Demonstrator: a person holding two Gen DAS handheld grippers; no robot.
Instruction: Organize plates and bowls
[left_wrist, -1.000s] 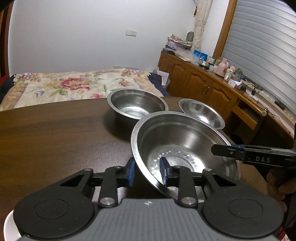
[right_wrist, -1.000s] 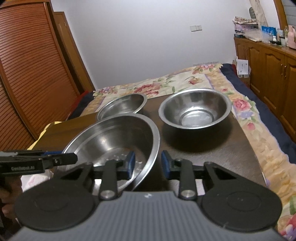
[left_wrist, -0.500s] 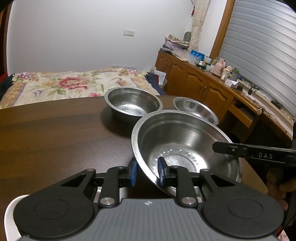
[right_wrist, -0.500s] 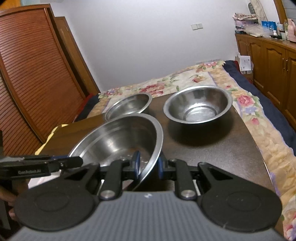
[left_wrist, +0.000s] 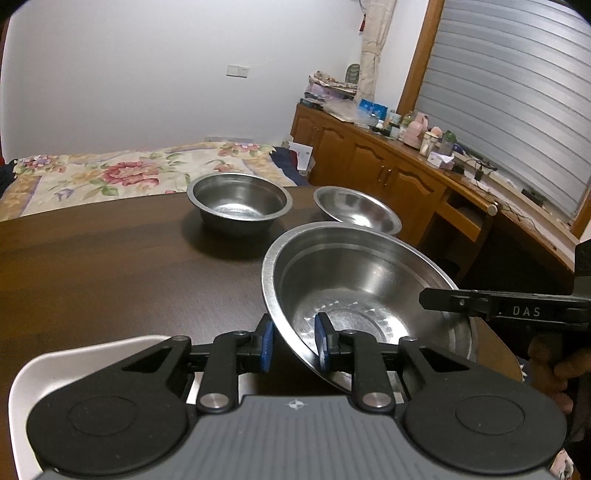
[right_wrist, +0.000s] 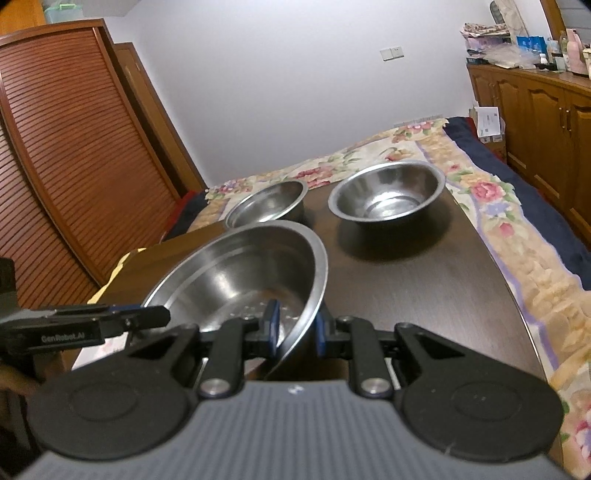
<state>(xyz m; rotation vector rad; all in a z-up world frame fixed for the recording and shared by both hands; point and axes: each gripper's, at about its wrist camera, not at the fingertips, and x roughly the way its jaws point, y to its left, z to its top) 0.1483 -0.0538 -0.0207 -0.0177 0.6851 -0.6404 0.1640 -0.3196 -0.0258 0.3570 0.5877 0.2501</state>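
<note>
The large round stainless-steel basin (left_wrist: 369, 291) is gripped by its rim at opposite sides, tilted above the dark wooden table (left_wrist: 110, 266), by the left tongs (left_wrist: 291, 341) and right tongs (right_wrist: 295, 326), both held level and closed on it. Its near edge is hidden behind the tong bodies, and the white tray (left_wrist: 74, 362) at the lower left is cut off.

So we've now got both the left gripper (left_wrist: 291, 345) and right gripper (right_wrist: 295, 329) clamped onto the big steel bowl's (left_wrist: 369, 280) rim, and it's tilted up off the table (left_wrist: 110, 266).
</note>
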